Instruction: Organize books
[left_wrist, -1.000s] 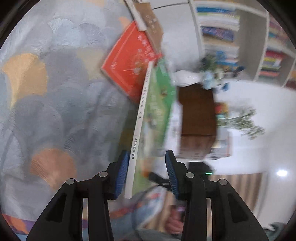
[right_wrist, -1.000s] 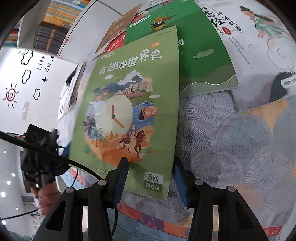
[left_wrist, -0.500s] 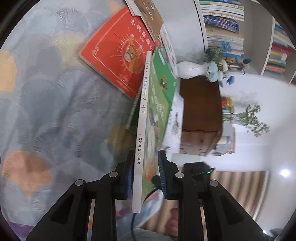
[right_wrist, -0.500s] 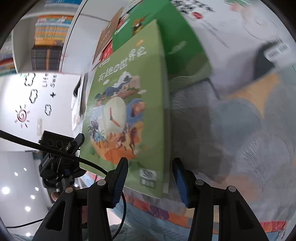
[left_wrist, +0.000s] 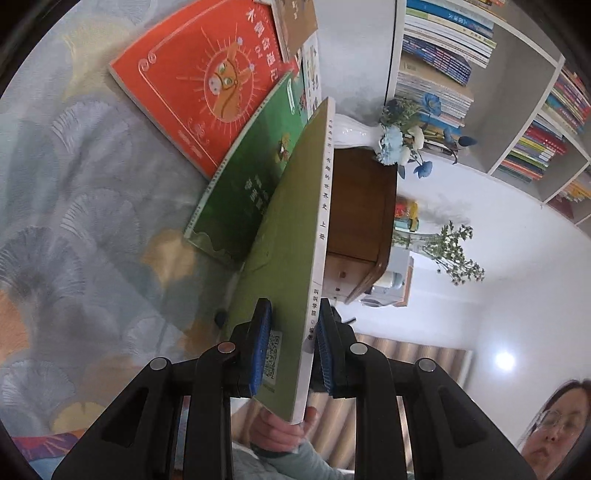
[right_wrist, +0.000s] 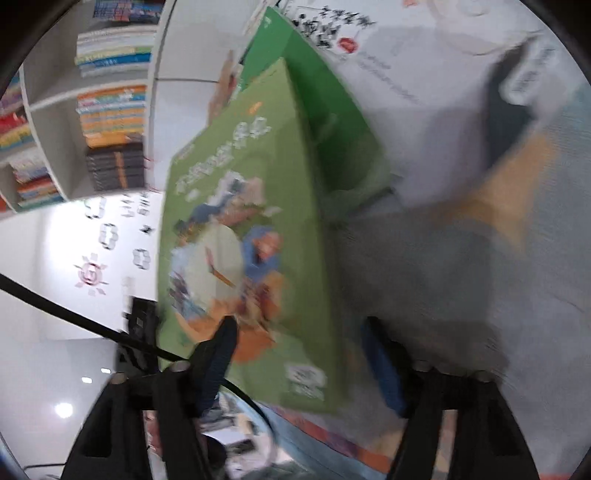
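Clamping the light green book (left_wrist: 291, 236) near its spine corner, the left gripper (left_wrist: 291, 347) is seen holding it edge-up above the dark green book (left_wrist: 240, 192) on the patterned bedspread (left_wrist: 74, 221). A thin, stiff, slick cover is judged. In the blurred right view, the right gripper (right_wrist: 303, 354) has just been opening; its jaws stand apart around the book's lower edge.

Both wrist views close, opposite sides, share green book (left_wrist: 295, 236).
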